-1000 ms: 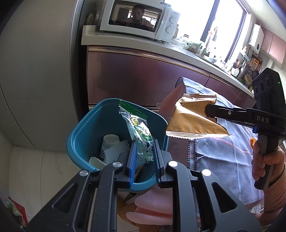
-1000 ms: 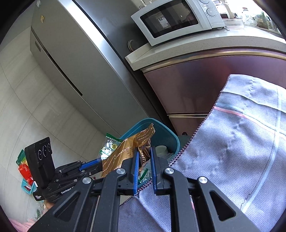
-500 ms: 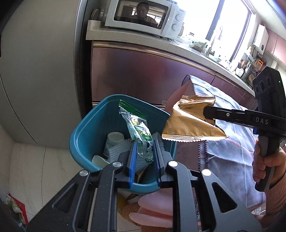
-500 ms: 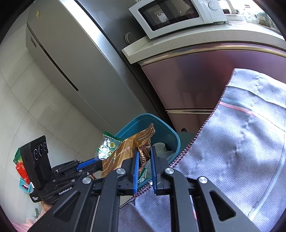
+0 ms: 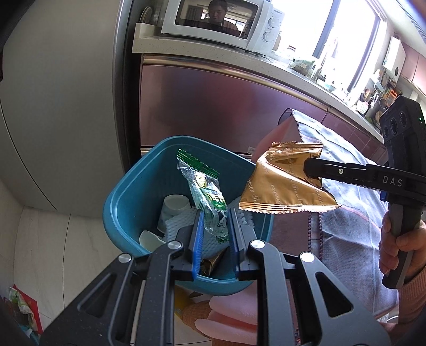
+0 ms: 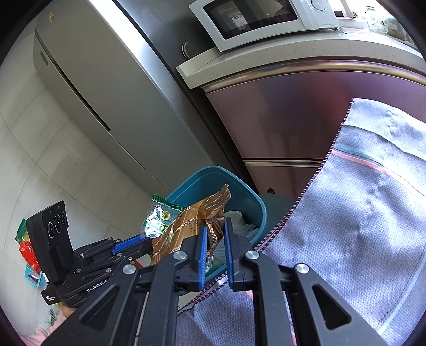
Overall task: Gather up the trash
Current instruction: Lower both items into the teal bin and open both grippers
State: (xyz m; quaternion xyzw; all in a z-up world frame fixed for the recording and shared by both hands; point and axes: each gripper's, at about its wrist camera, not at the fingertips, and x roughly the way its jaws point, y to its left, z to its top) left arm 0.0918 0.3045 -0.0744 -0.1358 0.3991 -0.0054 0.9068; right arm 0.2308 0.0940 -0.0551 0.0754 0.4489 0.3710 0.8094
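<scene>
Two handheld grippers, each clenched on one piece of trash, both held over a teal bin (image 5: 125, 202). Left gripper (image 5: 215, 221): blue-padded fingers (image 5: 198, 234) pinching the lower end of a clear wrapper with green print (image 5: 206, 191), which stands upright above the bin's opening. Right gripper (image 6: 215, 234): jaws closed on a crumpled gold foil wrapper (image 5: 279, 183), held level beside the bin's right rim, its serrated edge hanging just past that rim; a hand (image 5: 399, 250) grips its handle at lower right. Bin contents: white paper cup (image 5: 174, 206), white foam netting (image 5: 178, 226), further scraps beneath. Surroundings: grey woven cloth (image 6: 359, 226) draped to the right of the bin; dark red cabinet front (image 5: 213, 106) behind; white microwave (image 5: 221, 20) on the counter above; steel fridge (image 6: 106, 87) to the left; pale tiled floor (image 5: 45, 244) with a few colourful packets (image 6: 26, 247) lying well apart from the bin.
</scene>
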